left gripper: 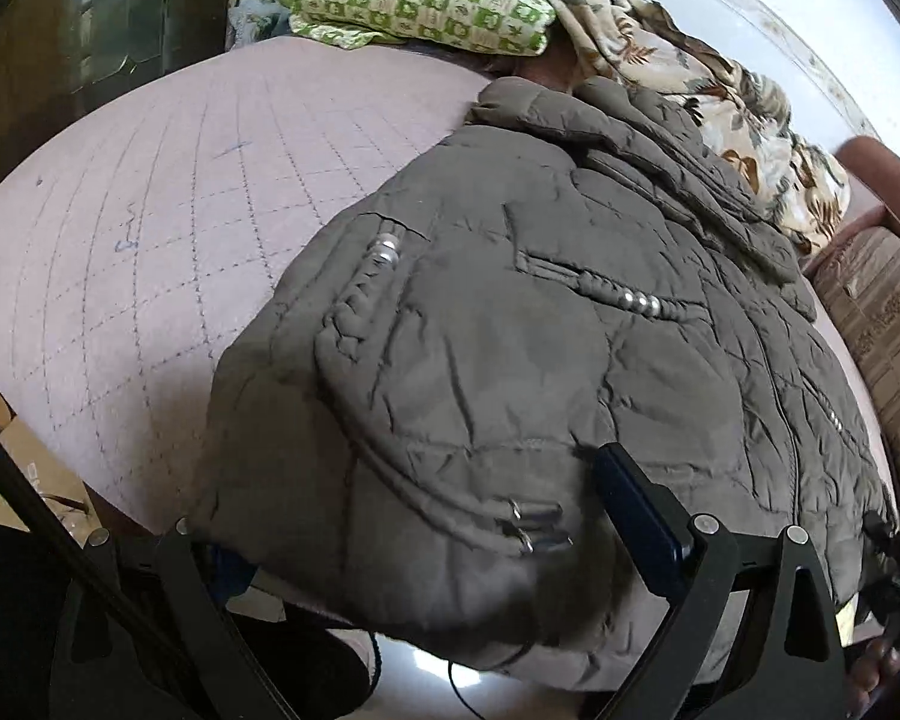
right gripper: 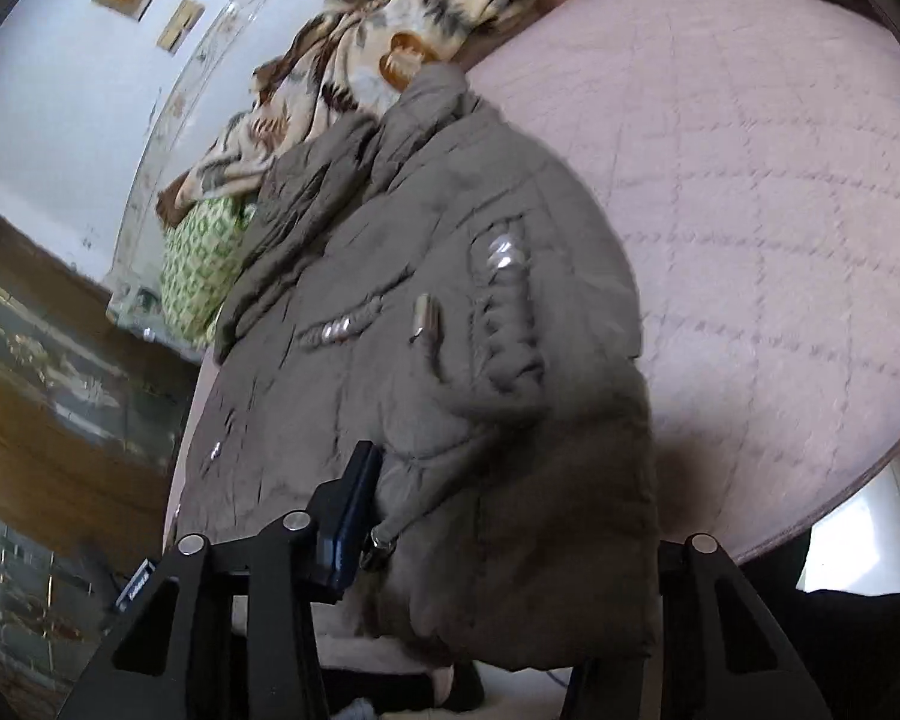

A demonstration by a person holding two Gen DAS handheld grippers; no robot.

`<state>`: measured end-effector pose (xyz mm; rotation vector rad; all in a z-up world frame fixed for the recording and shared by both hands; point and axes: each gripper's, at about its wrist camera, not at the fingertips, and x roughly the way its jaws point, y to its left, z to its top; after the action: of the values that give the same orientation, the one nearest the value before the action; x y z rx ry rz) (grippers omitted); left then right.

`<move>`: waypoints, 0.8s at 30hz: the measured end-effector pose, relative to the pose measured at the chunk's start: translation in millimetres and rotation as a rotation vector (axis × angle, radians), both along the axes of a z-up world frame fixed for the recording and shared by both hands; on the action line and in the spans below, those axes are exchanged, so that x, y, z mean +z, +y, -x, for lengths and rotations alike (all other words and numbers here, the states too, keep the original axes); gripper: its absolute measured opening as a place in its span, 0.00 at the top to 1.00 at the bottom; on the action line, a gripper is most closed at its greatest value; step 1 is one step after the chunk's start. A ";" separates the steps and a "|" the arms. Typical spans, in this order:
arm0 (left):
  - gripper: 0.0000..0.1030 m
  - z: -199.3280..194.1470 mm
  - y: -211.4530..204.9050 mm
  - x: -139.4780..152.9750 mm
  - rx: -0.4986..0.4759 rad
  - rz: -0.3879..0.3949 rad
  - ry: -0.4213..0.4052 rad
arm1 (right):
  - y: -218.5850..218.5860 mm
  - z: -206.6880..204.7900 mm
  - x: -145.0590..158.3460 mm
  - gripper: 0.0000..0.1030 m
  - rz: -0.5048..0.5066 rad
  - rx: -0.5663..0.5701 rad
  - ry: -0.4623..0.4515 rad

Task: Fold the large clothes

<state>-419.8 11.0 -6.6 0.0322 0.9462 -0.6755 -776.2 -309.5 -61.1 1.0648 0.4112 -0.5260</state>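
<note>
A grey-brown puffer jacket [left gripper: 510,330] [right gripper: 450,300] lies spread on a pink quilted bed [left gripper: 150,210] [right gripper: 780,180], its collar far from me and its hem hanging over the near edge. My left gripper [left gripper: 426,510] stands wide at the hem's left part. Its right finger [left gripper: 630,498] rests on top of the fabric and its left finger is hidden under the jacket, so it looks open around the hem. My right gripper [right gripper: 450,468] is narrower and shut on the bunched hem. Its left finger [right gripper: 354,510] presses into the fabric, while the other is hidden behind it.
A green patterned pillow [left gripper: 420,0] [right gripper: 198,264] and a floral blanket [left gripper: 720,90] [right gripper: 360,60] lie at the head of the bed by the white wall. A patterned sofa arm [left gripper: 888,312] stands beside the bed. A dark wooden cabinet [right gripper: 60,390] is on the other side.
</note>
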 end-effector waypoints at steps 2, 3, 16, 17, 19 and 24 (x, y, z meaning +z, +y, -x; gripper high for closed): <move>0.05 -2.4 -0.7 0.0 0.006 -0.001 -0.008 | -6.8 5.0 -8.8 0.57 -0.047 -0.011 -0.034; 0.05 -1.4 -2.2 -0.2 0.007 -0.008 -0.020 | -6.8 5.6 -10.7 0.58 -0.053 -0.012 -0.039; 0.05 2.0 -14.9 -4.1 0.010 -0.069 -0.107 | -1.7 2.0 -10.9 0.57 0.002 -0.035 -0.051; 0.05 2.2 -15.4 -4.2 0.012 -0.070 -0.111 | -2.9 2.6 -11.6 0.57 -0.004 -0.038 -0.058; 0.05 1.5 -18.6 -4.9 0.020 -0.075 -0.124 | -3.3 2.7 -11.7 0.56 -0.002 -0.051 -0.067; 0.28 3.4 -27.3 -0.1 -0.010 -0.101 -0.172 | -8.3 -7.0 -4.2 0.64 0.028 -0.025 -0.023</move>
<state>-423.2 -16.3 -6.7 0.1815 0.8144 -0.6235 -769.2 -317.9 -65.3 1.0492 0.3697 -0.5401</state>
